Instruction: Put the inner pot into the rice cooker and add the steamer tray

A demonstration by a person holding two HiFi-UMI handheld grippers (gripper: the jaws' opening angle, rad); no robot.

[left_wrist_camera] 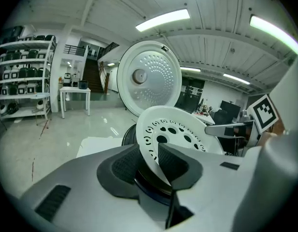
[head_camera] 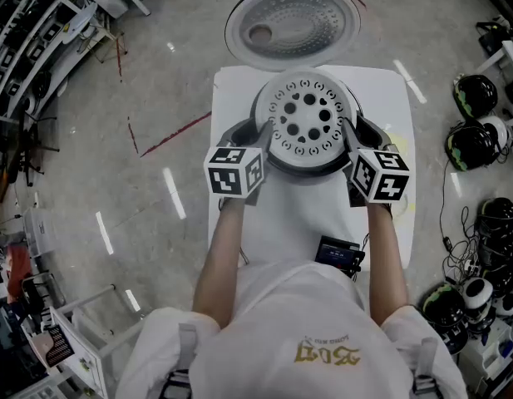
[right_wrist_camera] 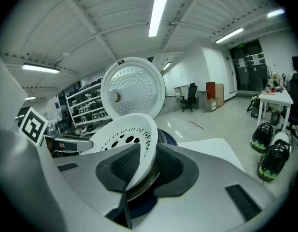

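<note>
I am looking down on a pale grey polished floor (head_camera: 98, 140) with a white square surface (head_camera: 235, 98) in the middle of it. On that surface stands the round rice cooker (head_camera: 310, 168), its grey collar showing around the load. Its big white circular lid (head_camera: 291, 22), with a dimpled inner plate, is swung open and stands behind the body.

Inside the cooker I can make out only the metal rim of the inner pot (right_wrist_camera: 148, 181), just under the tray. What the pot holds I cannot tell, since its mouth is covered. The white round plastic steamer tray (head_camera: 308, 119), pierced with round holes and short curved slots, lies level on top of the cooker's opening and has nothing in it.

My left tool (head_camera: 258, 133) sits at the tray's left edge and my right tool (head_camera: 357, 133) at its right edge. Each has its jaws spread, with the thin rim of the tray between the pads, not pinched.

A small black box-shaped device (head_camera: 339, 254) lies on the surface near my body.
</note>
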